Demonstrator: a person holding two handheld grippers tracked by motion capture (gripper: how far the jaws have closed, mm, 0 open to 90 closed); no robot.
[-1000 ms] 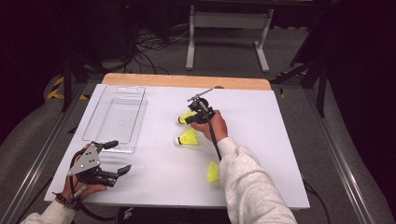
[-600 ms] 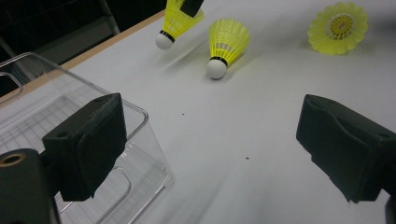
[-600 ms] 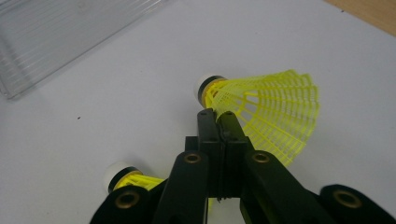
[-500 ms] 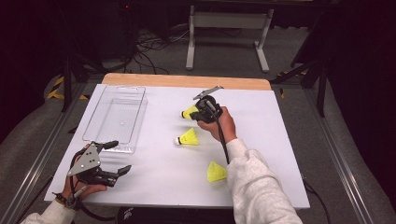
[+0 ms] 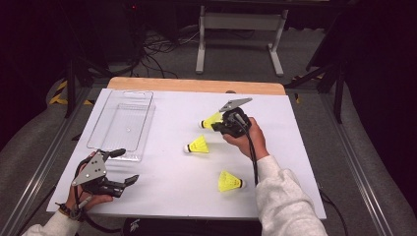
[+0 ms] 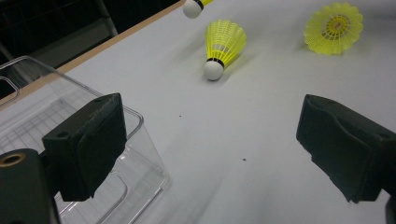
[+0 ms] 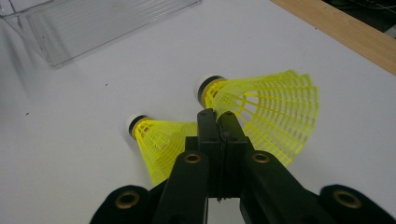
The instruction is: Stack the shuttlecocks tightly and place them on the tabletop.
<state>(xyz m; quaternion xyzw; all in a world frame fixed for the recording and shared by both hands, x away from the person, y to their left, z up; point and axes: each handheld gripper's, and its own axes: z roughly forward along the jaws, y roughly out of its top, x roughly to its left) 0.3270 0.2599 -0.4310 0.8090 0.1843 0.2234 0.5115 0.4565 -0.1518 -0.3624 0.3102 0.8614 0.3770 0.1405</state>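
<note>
White table top [image 5: 162, 196] bears a clear plastic rectangular tray [image 5: 121, 123] at its left. Right gripper [image 5: 222, 123] — jaws clamped on a yellow mesh-skirted shuttlecock [image 7: 271, 112], raised off the surface. Left gripper [image 5: 129, 167] — jaws spread wide, empty, beside the tray's near corner.

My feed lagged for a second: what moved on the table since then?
The right hand-held gripper rose slightly with the far shuttlecock pinched by its skirt. The middle shuttlecock, near shuttlecock, clear tray and open left hand-held gripper stayed put.
</note>
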